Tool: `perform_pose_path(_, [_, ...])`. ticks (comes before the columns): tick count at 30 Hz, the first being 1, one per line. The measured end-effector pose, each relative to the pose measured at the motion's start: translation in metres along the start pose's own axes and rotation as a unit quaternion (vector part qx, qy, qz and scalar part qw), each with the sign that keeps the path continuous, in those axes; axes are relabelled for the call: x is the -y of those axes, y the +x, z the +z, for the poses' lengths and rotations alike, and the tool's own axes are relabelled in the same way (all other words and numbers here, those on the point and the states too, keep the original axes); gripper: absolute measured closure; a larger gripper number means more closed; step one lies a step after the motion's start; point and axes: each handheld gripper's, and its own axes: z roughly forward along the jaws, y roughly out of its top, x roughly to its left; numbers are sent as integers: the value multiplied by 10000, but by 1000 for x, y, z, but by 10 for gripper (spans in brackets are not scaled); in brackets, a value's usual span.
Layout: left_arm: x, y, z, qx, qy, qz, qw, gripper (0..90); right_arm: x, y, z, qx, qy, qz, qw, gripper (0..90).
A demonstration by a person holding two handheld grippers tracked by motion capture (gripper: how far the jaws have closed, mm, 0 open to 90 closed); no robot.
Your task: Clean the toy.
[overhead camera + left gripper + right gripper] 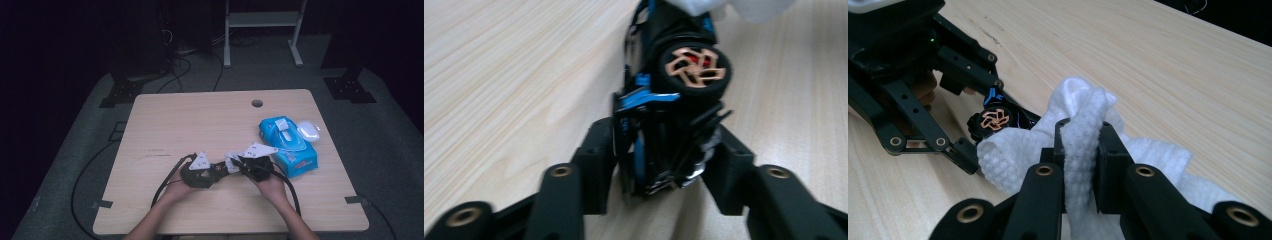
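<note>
On the wooden desk point(200, 125), the left gripper point(199, 172) sits near the front edge, its jaws closed around a small black-and-blue toy car point(664, 125) (one wheel with a copper-coloured rim faces the left gripper view). Just right of it, touching the car's far end, a white wet wipe point(1083, 145) is pinched in the nearly closed jaws of the right gripper point(252, 162). Farther right lies a blue wipes pack point(290, 142), a white object beside its top.
</note>
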Motion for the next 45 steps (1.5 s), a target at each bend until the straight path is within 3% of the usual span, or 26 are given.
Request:
perform_pose_path(3, [0, 1, -1, 64, -61, -28, 10000, 574, 0, 0, 0, 1, 1, 3, 10000, 819])
perform_pose_path(8, [-1, -2, -4, -72, -247, 100, 9996, 587, 1, -1, -2, -41, -29, 76, 10000, 820])
perform_pose_path(15, [-13, -5, -23, -236, -798, 168, 9964, 584, -2, -3, -10, -112, -309, 282, 9991, 822])
perform_pose_path(19, [-20, -6, -36, -256, -1187, 226, 9923, 578, -4, -5, -14, -165, -452, 421, 9980, 825])
perform_pose_path(22, [-27, -7, -47, -191, -1597, 182, 9868, 582, -6, -4, -15, -249, -524, 502, 9970, 826])
perform_pose_path(24, [-32, -8, -52, -194, -1716, 230, 9847, 584, -7, -2, -14, -304, -487, 479, 9972, 826])
perform_pose_path(26, [-34, -10, -55, -229, -1764, 283, 9836, 584, -6, 1, -12, -373, -448, 498, 9971, 825])
perform_pose_path(32, [-34, -9, -56, -169, -1768, 272, 9837, 584, -6, 2, -11, -469, -453, 555, 9963, 825])
perform_pose_path(37, [-38, -9, -59, -56, -1834, 236, 9827, 585, -9, -1, -16, -506, -585, 596, 9952, 824])
perform_pose_path(40, [-40, -8, -60, 28, -1800, 207, 9835, 584, -9, 0, -17, -549, -602, 622, 9947, 824])
perform_pose_path(43, [-38, -7, -57, 36, -1668, 198, 9858, 584, -8, 1, -15, -545, -529, 617, 9952, 824])
perform_pose_path(45, [-36, -5, -56, 63, -1738, 104, 9847, 584, -5, 2, -12, -526, -501, 618, 9954, 824])
